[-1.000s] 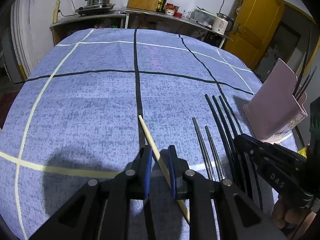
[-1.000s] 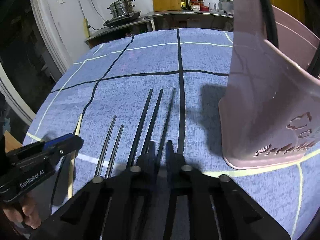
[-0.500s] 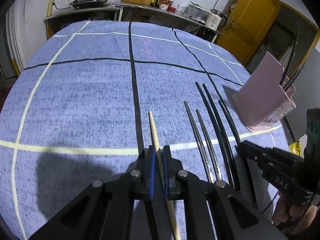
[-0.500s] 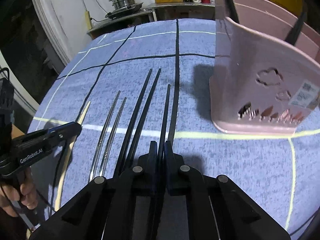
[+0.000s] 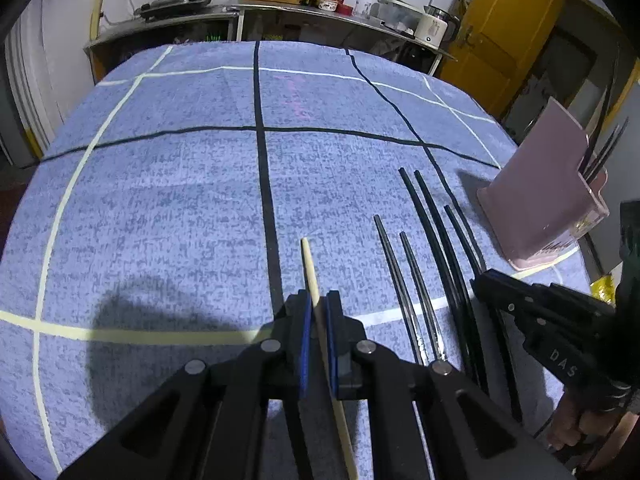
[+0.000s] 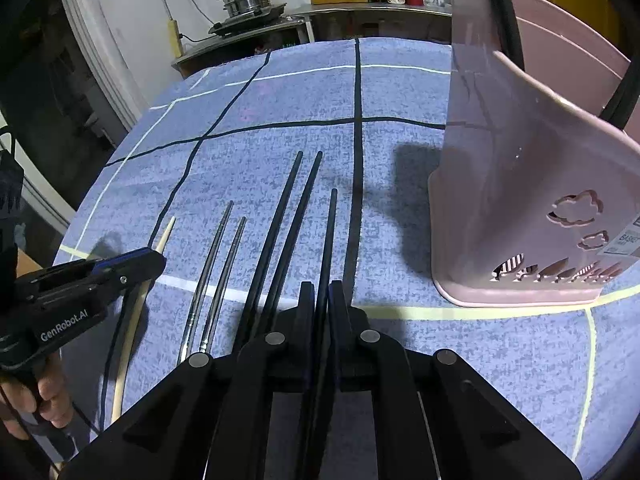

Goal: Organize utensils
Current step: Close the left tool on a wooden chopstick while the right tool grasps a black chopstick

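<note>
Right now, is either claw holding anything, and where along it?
Left claw grips the wooden chopstick near mid-length; right claw grips a black chopstick similarly.

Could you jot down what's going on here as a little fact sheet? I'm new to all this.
Left gripper: shut on wooden chopstick
Right gripper: shut on short black chopstick
Still lying on cloth: two metal chopsticks, two long black chopsticks
Holder: pink basket, upright at right, dark utensils already inside
Surface: blue tablecloth

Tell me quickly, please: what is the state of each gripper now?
Left gripper: closed on the pale wooden chopstick.
Right gripper: closed on a black chopstick.
</note>
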